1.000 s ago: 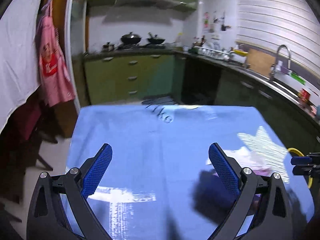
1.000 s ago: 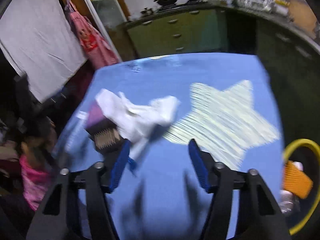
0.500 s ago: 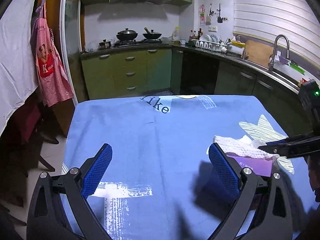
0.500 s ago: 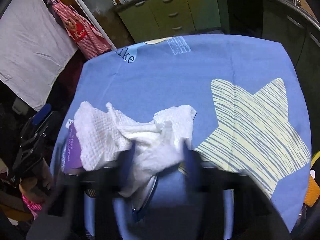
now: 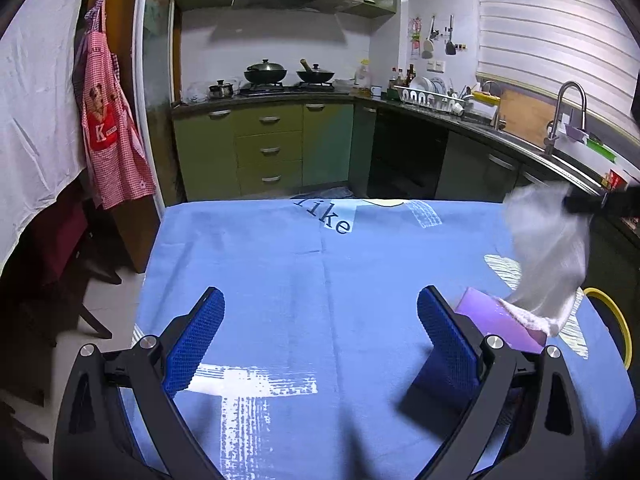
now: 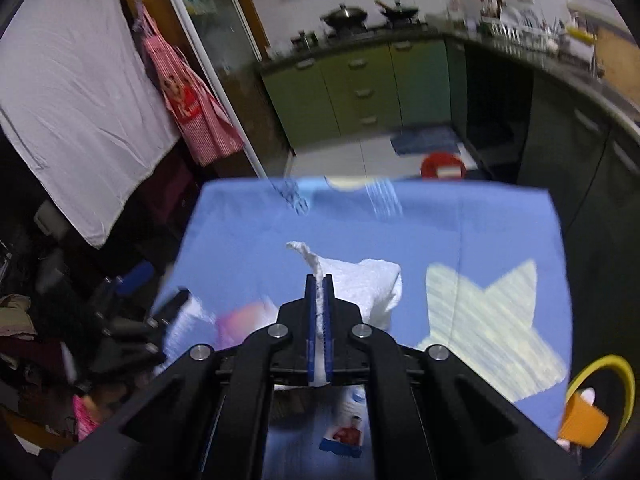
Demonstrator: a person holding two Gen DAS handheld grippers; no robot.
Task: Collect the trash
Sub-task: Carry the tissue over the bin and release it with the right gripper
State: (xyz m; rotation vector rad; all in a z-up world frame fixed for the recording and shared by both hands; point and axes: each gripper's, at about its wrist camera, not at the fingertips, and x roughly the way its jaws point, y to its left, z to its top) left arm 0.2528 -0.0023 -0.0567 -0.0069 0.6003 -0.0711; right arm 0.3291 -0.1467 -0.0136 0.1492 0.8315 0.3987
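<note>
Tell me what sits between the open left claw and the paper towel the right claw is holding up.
The left wrist view shows a purple box lying on the blue tablecloth, just beyond the left claw; the paper towel gripped by the right claw drapes onto the box's far edge.

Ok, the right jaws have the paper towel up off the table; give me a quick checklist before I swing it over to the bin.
1. Right gripper jaws shut on the paper towel: ok, the towel is pinched between the pads.
2. Towel clear of the table: not ok, in the left wrist view its lower end touches or hangs right at the purple box.
3. Yellow-rimmed bin in sight at the table's right edge: ok.
4. Room in the bin: cannot tell, only part of it shows, with an orange item inside.
5. Left gripper open, empty, out of the way: ok.
6. Other trash left: not ok, the purple box remains.
</note>
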